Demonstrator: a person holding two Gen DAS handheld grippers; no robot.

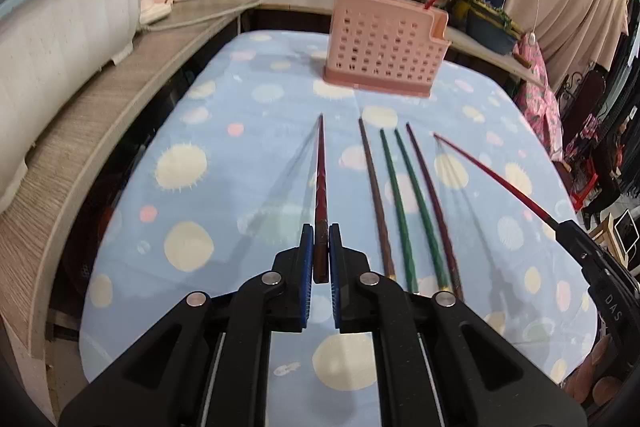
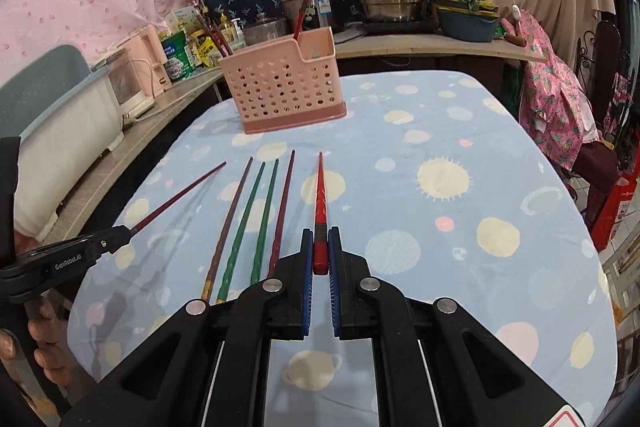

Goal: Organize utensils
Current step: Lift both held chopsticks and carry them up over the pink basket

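While each hand-held gripper [image 1: 321, 247] [image 2: 321, 247] clamps a slim tapered chopstick [image 1: 321, 183] [image 2: 320, 195] (glossy red), the perforated pink basket [image 1: 384, 47] stands beyond.

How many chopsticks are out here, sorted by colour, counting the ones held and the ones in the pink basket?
Red, held, one in the left tool and one in the right tool: 2
Brown or dark red, on the cloth: 2
Green, on the cloth: 2
Reddish, standing in the basket: at least 3; an exact count is unclear
Total: at least 9
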